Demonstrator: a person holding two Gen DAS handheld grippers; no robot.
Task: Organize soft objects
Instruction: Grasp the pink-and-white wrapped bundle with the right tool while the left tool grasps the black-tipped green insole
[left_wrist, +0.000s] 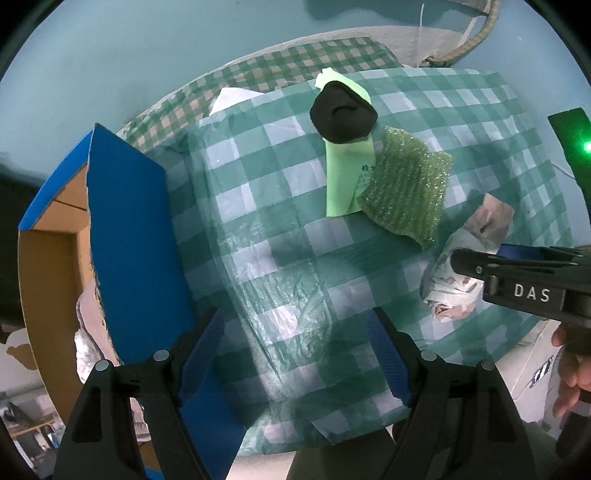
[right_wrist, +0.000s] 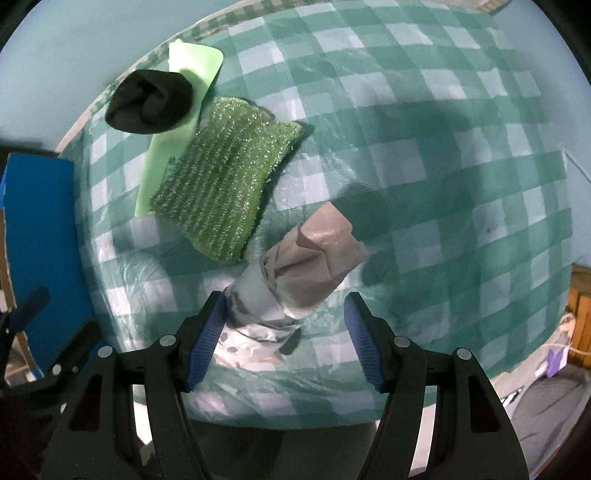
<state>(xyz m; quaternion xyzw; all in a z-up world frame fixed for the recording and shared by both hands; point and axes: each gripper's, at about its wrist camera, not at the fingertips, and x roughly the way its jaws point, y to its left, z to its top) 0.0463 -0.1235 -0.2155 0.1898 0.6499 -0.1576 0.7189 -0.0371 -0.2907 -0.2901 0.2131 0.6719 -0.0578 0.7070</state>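
Hanging over the checked bench (right_wrist: 424, 155), the right claw (right_wrist: 284, 343) stands released, its blue pads either side of the near end of a crumpled grey-and-brown cloth bundle (right_wrist: 306, 266) without pressing it. The left claw (left_wrist: 295, 354) is likewise released above bare cloth, beside a blue-sided cardboard box (left_wrist: 129, 240). Farther off lie a glittery green scrubber (right_wrist: 225, 184), partly over a pale green strip (right_wrist: 192, 70), and a black rolled sock (right_wrist: 147, 101) sits on that strip.
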